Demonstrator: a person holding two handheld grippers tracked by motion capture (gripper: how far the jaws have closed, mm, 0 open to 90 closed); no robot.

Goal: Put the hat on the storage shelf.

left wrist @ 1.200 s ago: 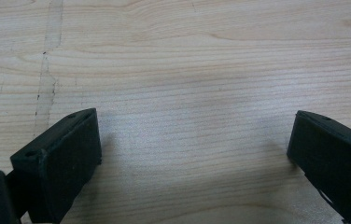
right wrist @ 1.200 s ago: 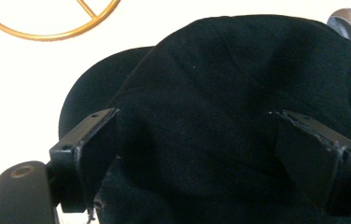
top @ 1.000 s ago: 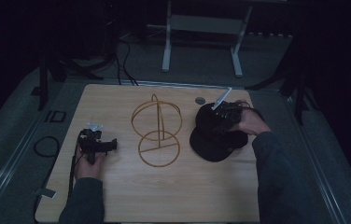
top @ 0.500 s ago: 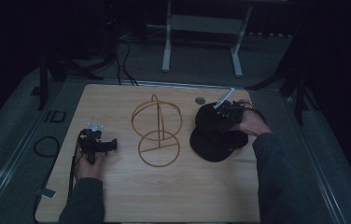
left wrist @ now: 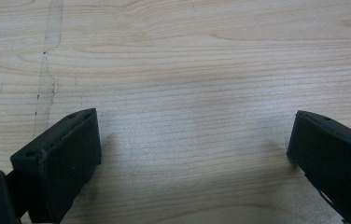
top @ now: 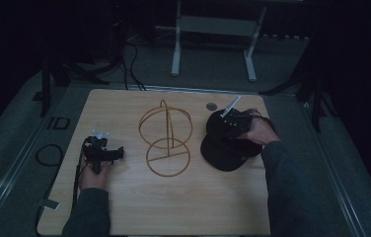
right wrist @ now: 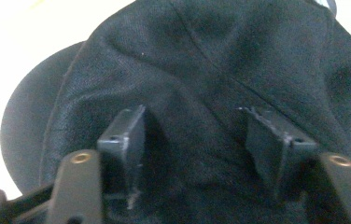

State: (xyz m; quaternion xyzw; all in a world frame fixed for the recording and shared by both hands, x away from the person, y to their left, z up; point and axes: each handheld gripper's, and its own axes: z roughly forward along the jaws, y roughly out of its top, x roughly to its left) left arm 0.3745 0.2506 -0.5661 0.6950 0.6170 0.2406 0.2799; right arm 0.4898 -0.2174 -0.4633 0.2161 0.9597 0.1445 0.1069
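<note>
Cap [top: 228, 148] sits on the right side of the table [top: 183, 207], black, crown toward the far edge and brim pointing near and left, toward the wire stand. Right gripper [top: 234, 124] is down on the crown, and in the right gripper view the cap [right wrist: 220, 60] spreads directly ahead and beneath, with a ridge of cloth lying between the two jaws. Those jaws are partly apart, pressed into the fabric on either side of the ridge, not yet pinched together on it, so no firm hold as far as I can judge. That fold running straight between them is what matters: a squeeze from here would probably catch it. Wire stand [top: 166, 139], two gold hoops on a ring base, is just left of the cap, apart from it. Left gripper [top: 105, 154] rests well away on the left of the table; jaws wide apart over bare wood [left wrist: 178, 70], holding nothing. Right hand is clearly the nearer one.
</note>
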